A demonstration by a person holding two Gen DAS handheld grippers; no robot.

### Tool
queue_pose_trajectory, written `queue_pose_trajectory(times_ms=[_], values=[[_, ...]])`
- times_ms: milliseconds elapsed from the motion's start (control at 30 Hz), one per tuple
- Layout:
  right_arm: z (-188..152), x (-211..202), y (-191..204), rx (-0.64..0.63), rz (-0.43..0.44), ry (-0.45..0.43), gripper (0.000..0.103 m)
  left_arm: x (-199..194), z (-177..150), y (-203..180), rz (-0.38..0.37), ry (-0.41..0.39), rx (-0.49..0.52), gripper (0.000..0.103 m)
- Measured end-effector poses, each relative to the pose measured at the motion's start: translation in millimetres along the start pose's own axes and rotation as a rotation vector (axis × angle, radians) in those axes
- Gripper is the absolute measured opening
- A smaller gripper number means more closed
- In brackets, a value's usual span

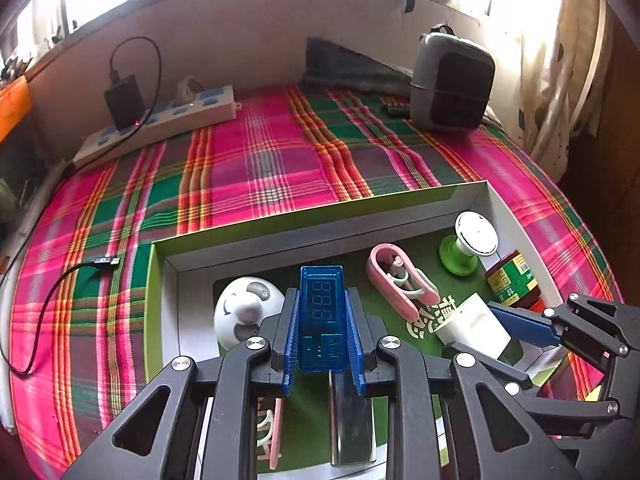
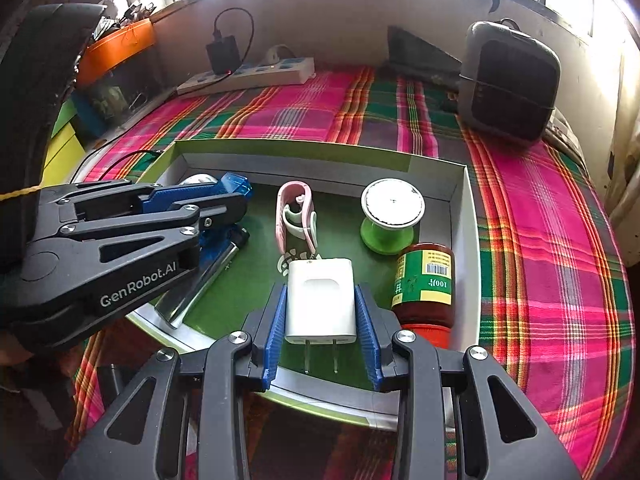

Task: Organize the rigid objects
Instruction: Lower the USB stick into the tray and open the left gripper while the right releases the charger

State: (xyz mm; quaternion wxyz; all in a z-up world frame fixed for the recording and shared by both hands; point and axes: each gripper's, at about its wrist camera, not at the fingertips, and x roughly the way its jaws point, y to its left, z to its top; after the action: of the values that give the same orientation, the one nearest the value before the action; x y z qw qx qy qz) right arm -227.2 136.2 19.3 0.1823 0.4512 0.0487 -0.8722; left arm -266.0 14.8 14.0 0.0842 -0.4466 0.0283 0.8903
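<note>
- Left wrist view: the left gripper (image 1: 322,320) clamps a translucent blue USB meter (image 1: 321,312) between its ribbed blue pads; a metal plug juts from the meter's near end, and digit segments show through the clear shell.
- The meter hangs over a shallow cardboard box (image 1: 320,236) with a green floor and grey-white walls, set on a plaid cloth (image 1: 260,168).
- Inside the box lie a rounded white holder (image 1: 240,312) at left, a pink oblong clip (image 1: 396,276), a green-stemmed cap (image 1: 472,240) with a flat white disc, and a brown jar (image 1: 514,280) with a green label.
- The right gripper (image 1: 492,328) holds a white charger (image 1: 472,328) at the right edge.
- Right wrist view: the right gripper (image 2: 322,320) grips the charger (image 2: 320,300), a smooth rounded white block, on both sides; its two metal prongs point toward the camera above the box (image 2: 460,216) floor.
- The jar (image 2: 426,284) lies on its side just right of the charger, red lid near.
- The clip (image 2: 296,220) and cap (image 2: 390,216) sit beyond.
- The left gripper (image 2: 224,196) enters from the left with the meter (image 2: 236,186).
- A white power strip (image 2: 256,76) and a grey heater (image 2: 508,80) stand at the back.
</note>
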Motion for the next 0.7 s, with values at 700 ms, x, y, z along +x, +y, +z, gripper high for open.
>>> queue_pose_trajectory(times_ms=[700], values=[[0.0, 2.7, 1.1, -0.009, 0.002, -0.01, 0.035, 9.1, 4.1, -0.8, 0.002, 0.024, -0.006, 0.022]])
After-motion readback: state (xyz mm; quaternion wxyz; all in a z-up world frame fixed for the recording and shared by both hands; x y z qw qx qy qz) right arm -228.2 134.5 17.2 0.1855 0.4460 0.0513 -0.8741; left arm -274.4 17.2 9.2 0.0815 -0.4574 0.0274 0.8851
